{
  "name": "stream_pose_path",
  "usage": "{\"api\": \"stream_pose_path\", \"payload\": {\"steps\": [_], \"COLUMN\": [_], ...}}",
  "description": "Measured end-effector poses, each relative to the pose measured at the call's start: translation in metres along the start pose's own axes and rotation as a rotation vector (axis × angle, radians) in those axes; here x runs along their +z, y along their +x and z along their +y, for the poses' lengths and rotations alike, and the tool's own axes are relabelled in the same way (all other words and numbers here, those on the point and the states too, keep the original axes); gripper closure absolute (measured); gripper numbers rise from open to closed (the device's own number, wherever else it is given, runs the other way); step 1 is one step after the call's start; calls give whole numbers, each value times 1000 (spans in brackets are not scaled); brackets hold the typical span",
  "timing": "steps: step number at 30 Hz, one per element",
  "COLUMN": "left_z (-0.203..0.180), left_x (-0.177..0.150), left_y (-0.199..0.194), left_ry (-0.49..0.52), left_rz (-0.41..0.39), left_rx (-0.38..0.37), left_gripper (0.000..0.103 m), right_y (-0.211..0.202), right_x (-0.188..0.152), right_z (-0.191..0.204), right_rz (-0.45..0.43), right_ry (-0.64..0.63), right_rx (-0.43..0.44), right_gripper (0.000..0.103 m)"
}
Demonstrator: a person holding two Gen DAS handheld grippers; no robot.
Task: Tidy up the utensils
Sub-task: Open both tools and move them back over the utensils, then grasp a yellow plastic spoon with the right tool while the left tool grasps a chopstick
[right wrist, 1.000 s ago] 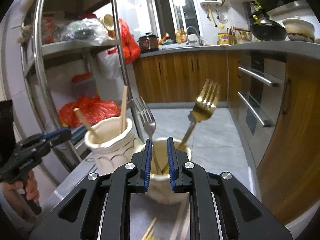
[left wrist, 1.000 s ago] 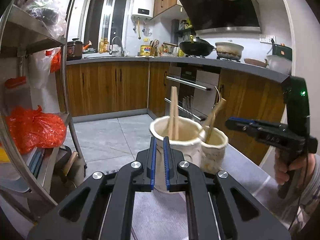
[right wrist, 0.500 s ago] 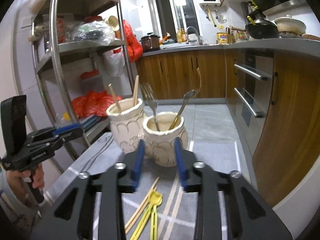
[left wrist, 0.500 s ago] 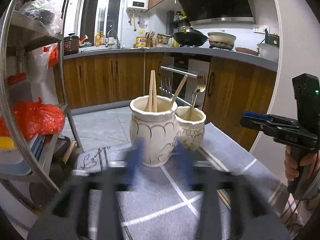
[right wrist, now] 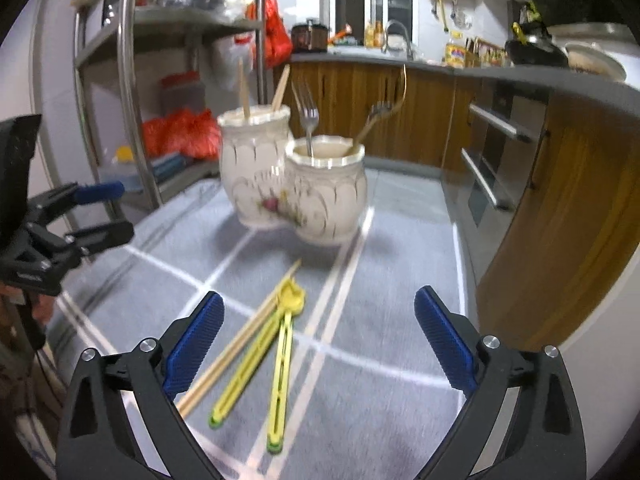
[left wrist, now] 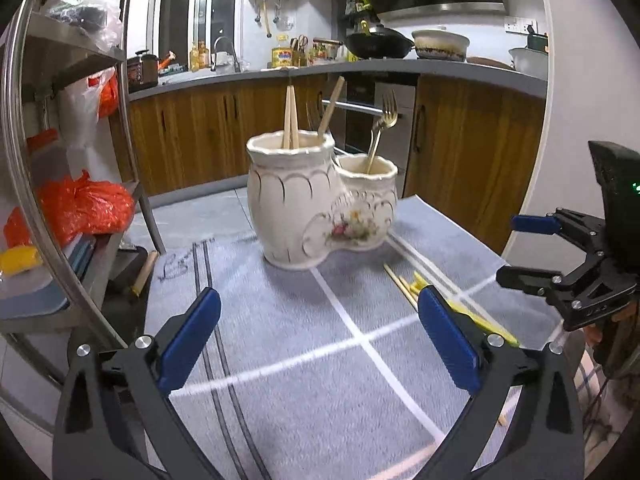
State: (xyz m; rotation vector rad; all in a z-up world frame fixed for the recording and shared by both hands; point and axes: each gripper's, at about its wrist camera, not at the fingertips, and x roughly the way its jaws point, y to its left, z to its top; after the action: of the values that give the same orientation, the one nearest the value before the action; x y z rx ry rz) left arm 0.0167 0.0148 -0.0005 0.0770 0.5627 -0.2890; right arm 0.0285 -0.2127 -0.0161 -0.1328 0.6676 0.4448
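Utensils (right wrist: 264,344): lying loose on the cloth-covered surface (right wrist: 400,400), well in from its edges, just in front of the holder (right wrist: 296,184). Counting a pair of wooden chopsticks (right wrist: 240,340) and two yellow long-handled pieces (right wrist: 280,364), side by side and partly crossing. Running with long axes slanting from the near left up toward the holder, yellow heads pointing at it.

Right tool (right wrist: 320,336): having just been opening, now standing wide with nothing between the pads. Hovering right behind the loose pieces, handle ends lying close by its left finger, so sitting clearly nearer.

Left tool (left wrist: 320,344): likewise having just been opening, standing wide and empty. Seeing the same pieces off to its right, partly hidden behind its right finger.

Holder: standing upright toward the far edge of the surface, taller pot already carrying chopsticks, shorter pot carrying forks (right wrist: 306,108).

Judging the coming move: reaching with the right tool and turning the jaws across that slanted axis, not along it, before closing.
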Motion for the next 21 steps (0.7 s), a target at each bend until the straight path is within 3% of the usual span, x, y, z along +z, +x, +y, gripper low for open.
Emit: {"api": "stream_pose_path", "payload": {"steps": [10,12,14,17,21], "left_z": [8,8,8,6,3], "left_x": [-16,-18,-19,-22,-24], "left_y": [3,4,5,8,10], "left_ry": [-36,-36,-33,-27,-16], "left_rz": [36,37,38,43,52], "left_rx": [-1,-3,-6,-12,-16], "left_gripper": [6,6,6,6,6], "right_y": [22,24,28,34,36], "right_x": [-20,-22,-22,-22,-22], "right_z": [16,22,27,30,36], "right_rz": [120,130,157,191,204], "right_ry": [57,51,51,72,63], "right_rx": [28,34,38,78,85], "right_gripper": [9,18,40,59,79]}}
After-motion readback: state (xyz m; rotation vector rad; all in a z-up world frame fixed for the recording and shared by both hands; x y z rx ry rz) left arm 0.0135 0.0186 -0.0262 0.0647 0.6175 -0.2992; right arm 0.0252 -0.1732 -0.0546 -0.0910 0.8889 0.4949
